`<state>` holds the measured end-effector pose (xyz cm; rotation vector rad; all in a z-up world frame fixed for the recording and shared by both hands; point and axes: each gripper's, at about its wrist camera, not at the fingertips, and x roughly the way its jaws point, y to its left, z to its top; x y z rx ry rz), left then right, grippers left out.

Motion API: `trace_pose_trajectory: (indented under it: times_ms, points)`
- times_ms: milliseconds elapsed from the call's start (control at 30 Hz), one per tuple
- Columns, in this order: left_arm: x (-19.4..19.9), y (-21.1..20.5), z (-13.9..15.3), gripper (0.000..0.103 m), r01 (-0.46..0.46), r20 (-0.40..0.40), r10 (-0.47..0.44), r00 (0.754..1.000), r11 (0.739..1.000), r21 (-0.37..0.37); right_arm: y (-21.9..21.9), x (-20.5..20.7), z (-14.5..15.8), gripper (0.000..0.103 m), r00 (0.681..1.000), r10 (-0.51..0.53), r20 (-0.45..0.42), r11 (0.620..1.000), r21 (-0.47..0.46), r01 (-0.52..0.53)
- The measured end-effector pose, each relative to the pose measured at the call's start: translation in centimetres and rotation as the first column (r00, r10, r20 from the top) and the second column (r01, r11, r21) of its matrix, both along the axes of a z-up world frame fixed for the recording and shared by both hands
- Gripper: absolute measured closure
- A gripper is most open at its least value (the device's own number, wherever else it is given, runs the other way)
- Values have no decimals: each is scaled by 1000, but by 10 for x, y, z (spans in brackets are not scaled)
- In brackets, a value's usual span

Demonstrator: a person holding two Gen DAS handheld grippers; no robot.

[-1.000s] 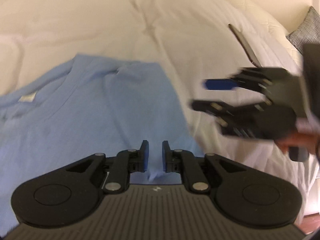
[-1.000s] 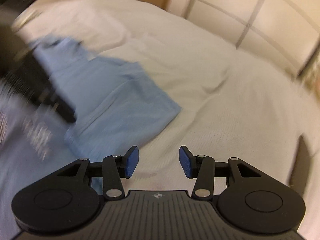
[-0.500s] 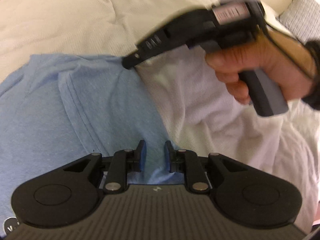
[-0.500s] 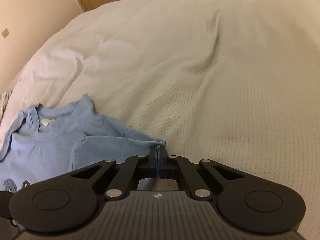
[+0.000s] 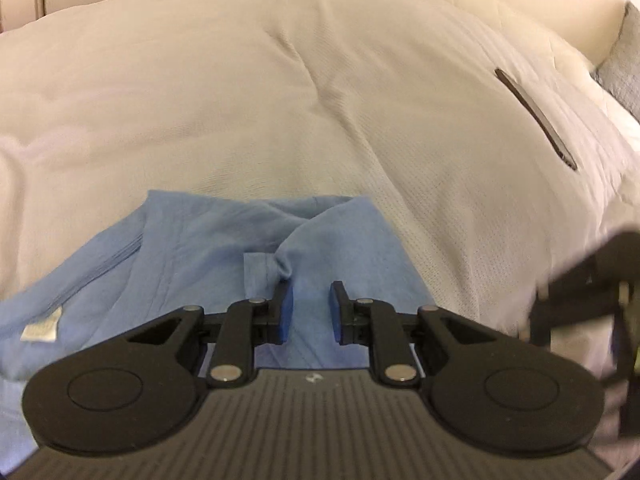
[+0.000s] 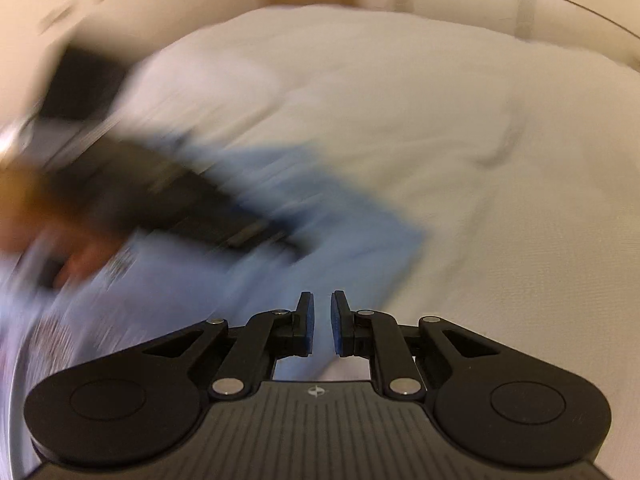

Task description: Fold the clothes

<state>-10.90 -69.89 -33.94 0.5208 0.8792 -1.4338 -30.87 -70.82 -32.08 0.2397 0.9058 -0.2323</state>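
At the near edge of the bed, the left gripper hovers low over the light blue T-shirt, its blue-padded fingers parted by a moderate gap with nothing between them; cloth shows behind the gap, not clamped. The right gripper, seen in its own heavily blurred view, has its jaws drawn almost together with a narrow slit left, and no cloth appears pinched in it; its dark body also enters the left wrist view at the right margin. The T-shirt lies spread on the near-left part of the bedcover, collar and white neck label to the left, one sleeve turned inward across the chest so that its hem lies just ahead of the left fingers. Judged from this lie, the garment is part folded: one sleeve is in, while the body is neither halved nor stacked. A further fold would call for a firm pinch on an edge of the shirt by one or both grippers, carried across and laid flat. Farther out, the white textured bedcover swells in soft creases; a thin dark strip rests on it at far right, beside a grey cushion; pale walls close the room beyond
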Motion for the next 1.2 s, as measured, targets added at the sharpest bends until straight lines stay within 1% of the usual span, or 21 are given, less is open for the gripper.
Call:
trace_pose_trajectory:
  times_ms: [33, 100, 167, 200, 267, 367, 467, 500, 533, 633, 700, 800, 867, 967, 1033, 1067, 1133, 1167, 1200]
  points:
    - [-1, -3, -1, 88, 8, 7, -8, 1000, 1000, 4, 10, -2, -6, 91, 999, 40, -32, 999, -3, -40]
    - [1, -3, 1, 88, -1, 8, 1, 1000, 1000, 4, 16, -9, -22, 91, 991, 32, -132, 999, -31, -36]
    - [4, 0, 5, 88, -19, 4, 19, 1000, 1000, -5, 11, -22, -27, 91, 986, -18, -163, 1000, -4, 18]
    - [6, 2, 7, 88, -28, -10, 28, 1000, 1000, -15, 10, -28, -24, 90, 985, -32, -171, 999, -15, 30]
    - [10, 1, 7, 88, -45, -36, 44, 998, 999, -23, 14, -32, -16, 89, 986, -30, -162, 999, -38, 24]
    - [10, -2, 6, 88, -54, -48, 53, 997, 998, -21, 16, -28, 0, 89, 995, -15, -94, 998, -68, 8]
    - [9, -6, 2, 88, -69, -54, 68, 996, 998, -16, 13, -11, 5, 89, 999, -11, -34, 997, -74, 9]
    - [12, -5, 2, 88, -80, -57, 79, 995, 997, -13, 11, -3, 2, 89, 1000, -9, -29, 997, -72, 7]
    - [15, -3, 1, 88, -92, -59, 91, 994, 996, -9, 10, 2, -3, 89, 999, -3, -35, 998, -70, 0]
    - [25, 5, 2, 89, -140, -69, 139, 988, 990, -10, 12, 9, -20, 89, 994, 20, -103, 998, -55, -26]
    - [33, 14, 5, 88, -180, -68, 179, 982, 984, -13, 18, 6, -18, 89, 995, 25, -98, 998, -61, -31]
    - [40, 26, 10, 88, -200, -85, 198, 976, 980, -20, 28, 1, -13, 89, 996, 32, -87, 997, -72, -38]
    - [34, 36, 13, 88, -183, -86, 181, 980, 983, -26, 34, -2, -9, 89, 996, 36, -79, 996, -80, -42]
    - [22, 53, 18, 85, -158, -88, 155, 984, 987, -30, 44, -7, -4, 89, 997, 43, -68, 995, -91, -49]
    - [12, 65, 17, 83, -144, -87, 142, 986, 989, -18, 49, 8, -7, 89, 997, 53, -54, 996, -66, -57]
    - [7, 72, 15, 83, -137, -74, 136, 988, 991, -4, 51, 13, -11, 89, 997, 58, -55, 997, -53, -61]
    - [-2, 85, 12, 83, -122, -47, 124, 991, 992, 25, 53, 18, -22, 86, 993, 60, -97, 998, -14, -62]
    - [-7, 91, 10, 83, -115, -34, 117, 993, 993, 40, 53, 20, -28, 86, 990, 59, -126, 998, 7, -59]
    - [-12, 98, 8, 83, -109, -20, 110, 994, 993, 55, 55, 18, -26, 86, 992, 50, -119, 999, 8, -50]
